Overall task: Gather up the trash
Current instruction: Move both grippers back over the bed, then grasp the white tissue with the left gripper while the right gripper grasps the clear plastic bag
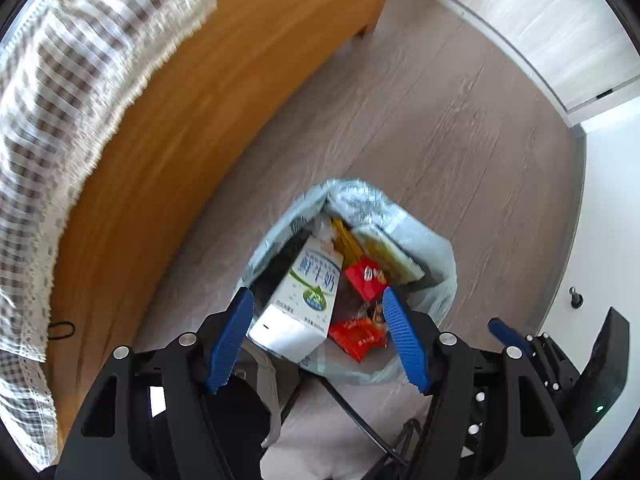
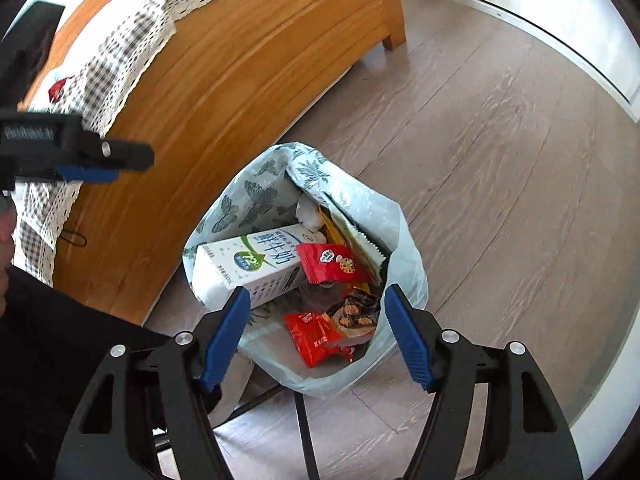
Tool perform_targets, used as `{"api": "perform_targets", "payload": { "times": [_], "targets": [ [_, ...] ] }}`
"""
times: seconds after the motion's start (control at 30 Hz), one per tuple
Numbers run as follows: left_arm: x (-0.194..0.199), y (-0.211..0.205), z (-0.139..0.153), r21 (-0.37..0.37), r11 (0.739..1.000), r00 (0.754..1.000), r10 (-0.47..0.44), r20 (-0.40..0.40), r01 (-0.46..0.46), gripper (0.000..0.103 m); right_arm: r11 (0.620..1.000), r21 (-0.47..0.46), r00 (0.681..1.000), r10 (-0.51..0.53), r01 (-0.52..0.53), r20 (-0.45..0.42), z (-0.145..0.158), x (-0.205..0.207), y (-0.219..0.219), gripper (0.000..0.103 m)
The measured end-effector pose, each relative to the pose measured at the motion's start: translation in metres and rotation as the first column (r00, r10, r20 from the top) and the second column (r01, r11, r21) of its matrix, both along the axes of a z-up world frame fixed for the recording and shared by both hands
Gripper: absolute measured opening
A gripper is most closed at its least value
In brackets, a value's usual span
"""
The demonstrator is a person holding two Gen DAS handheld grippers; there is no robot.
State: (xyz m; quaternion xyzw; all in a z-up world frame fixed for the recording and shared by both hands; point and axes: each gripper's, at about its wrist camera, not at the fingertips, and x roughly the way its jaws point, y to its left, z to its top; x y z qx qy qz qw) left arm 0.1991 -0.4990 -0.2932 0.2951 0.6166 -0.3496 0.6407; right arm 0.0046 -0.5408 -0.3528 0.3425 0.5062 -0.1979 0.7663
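Trash bag (image 2: 404,240) holding milk carton (image 2: 248,264) printed 鲜牛奶, red wrappers (image 2: 332,266), both tools agape, empty

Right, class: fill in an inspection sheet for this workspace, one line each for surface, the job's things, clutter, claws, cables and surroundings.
Surface: grey wood-plank floor.
Job's things: pale printed plastic rubbish bag standing open on the floor; inside it a white and green milk carton lying on its side, red snack wrappers and other packets.
Clutter: small black loop on the floor by the bed.
Claws: left claw open above the bag, nothing between its pads; right claw open and empty.
Cables: nothing seen for certain; thin dark lines cross the floor below the bag.
Surroundings: orange wooden bed frame with checked lace-edged cover; white cabinet doors.
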Motion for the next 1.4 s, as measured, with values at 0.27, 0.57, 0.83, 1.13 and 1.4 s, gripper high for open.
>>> {"api": "perform_targets", "payload": {
  "times": [0.27, 0.57, 0.83, 1.13, 1.4],
  "targets": [
    [0.018, 0.025, 0.052, -0.179, 0.983, 0.998, 0.056, 0.035, -0.049, 0.065, 0.996, -0.076, 0.998, 0.051, -0.053, -0.022, 0.026, 0.016, 0.013, 0.067],
    [0.071, 0.106, 0.136, -0.428, 0.897, 0.983, 0.160, 0.088, -0.108, 0.067, 0.958, -0.270, 0.990, 0.121, -0.097, 0.075, 0.121, 0.096, 0.026, 0.067],
    [0.182, 0.219, 0.192, -0.562, 0.790, 0.885, 0.418, 0.205, -0.243, 0.075, 0.913, -0.389, 0.926, 0.248, -0.124, 0.286, 0.213, 0.209, 0.079, 0.067],
    [0.313, 0.328, 0.159, -0.554, 0.692, 0.727, 0.654, 0.211, -0.463, 0.075, 0.922, -0.352, 0.876, 0.299, -0.162, 0.380, 0.224, 0.339, 0.144, 0.067],
    [0.373, 0.307, 0.126, -0.512, 0.783, 0.828, 0.517, 0.217, -0.355, 0.074, 0.951, -0.310, 0.932, 0.119, -0.007, 0.344, 0.222, 0.430, 0.163, 0.067]
  ]
}}
